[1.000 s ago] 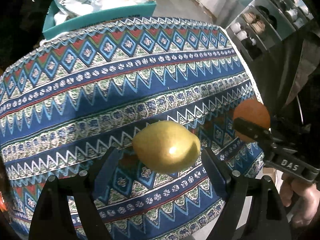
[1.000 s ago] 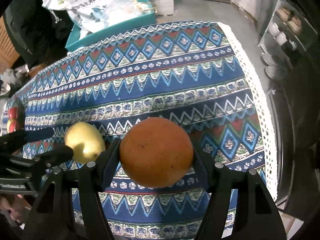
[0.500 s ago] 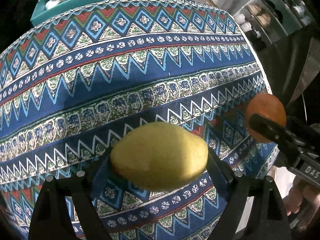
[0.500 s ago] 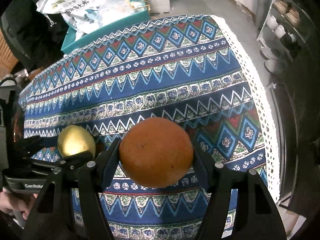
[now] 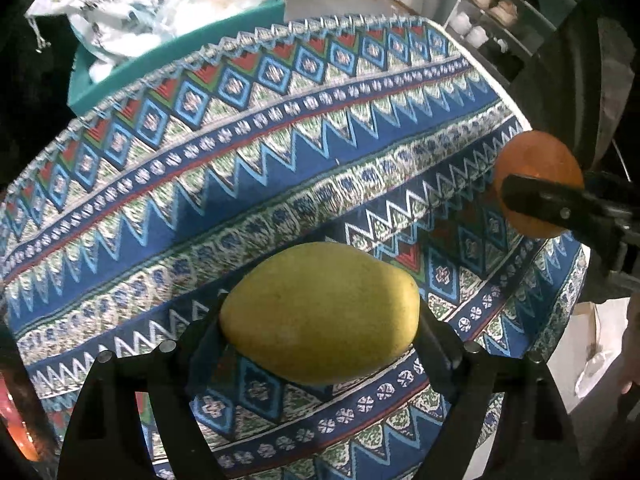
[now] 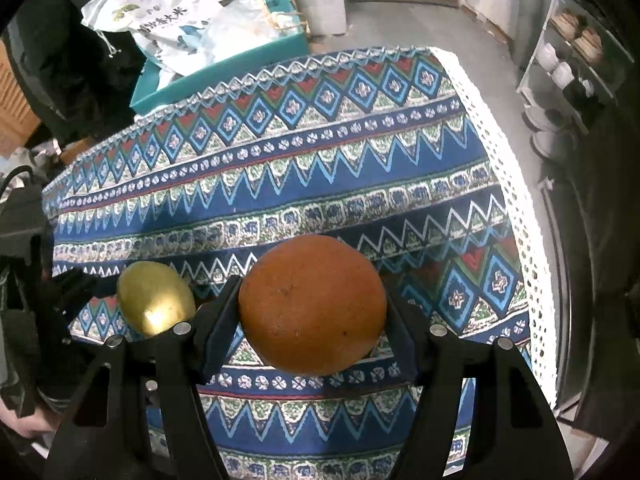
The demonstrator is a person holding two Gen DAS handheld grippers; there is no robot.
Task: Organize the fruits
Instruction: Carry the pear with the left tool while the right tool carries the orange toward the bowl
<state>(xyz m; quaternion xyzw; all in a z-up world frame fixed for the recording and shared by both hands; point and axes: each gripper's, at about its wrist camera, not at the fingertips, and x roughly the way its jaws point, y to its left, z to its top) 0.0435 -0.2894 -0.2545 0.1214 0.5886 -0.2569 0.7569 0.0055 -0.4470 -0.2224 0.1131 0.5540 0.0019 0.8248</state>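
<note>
My left gripper (image 5: 320, 316) is shut on a yellow mango (image 5: 320, 312) and holds it above the patterned tablecloth (image 5: 248, 168). My right gripper (image 6: 314, 304) is shut on an orange (image 6: 314, 304) and holds it above the same cloth (image 6: 320, 168). In the left wrist view the orange (image 5: 536, 160) and the right gripper's finger show at the right edge. In the right wrist view the mango (image 6: 154, 300) shows at the lower left, in the left gripper.
A teal box (image 6: 224, 72) with white bags (image 6: 168, 20) stands beyond the table's far edge. A shelf with cups and shoes (image 6: 572, 60) is at the right. Red fruit (image 5: 20, 428) shows at the left wrist view's lower left edge.
My left gripper has closed on the mango and lifted it. Both grippers have risen and pulled back from the table a little. The orange stays gripped.
</note>
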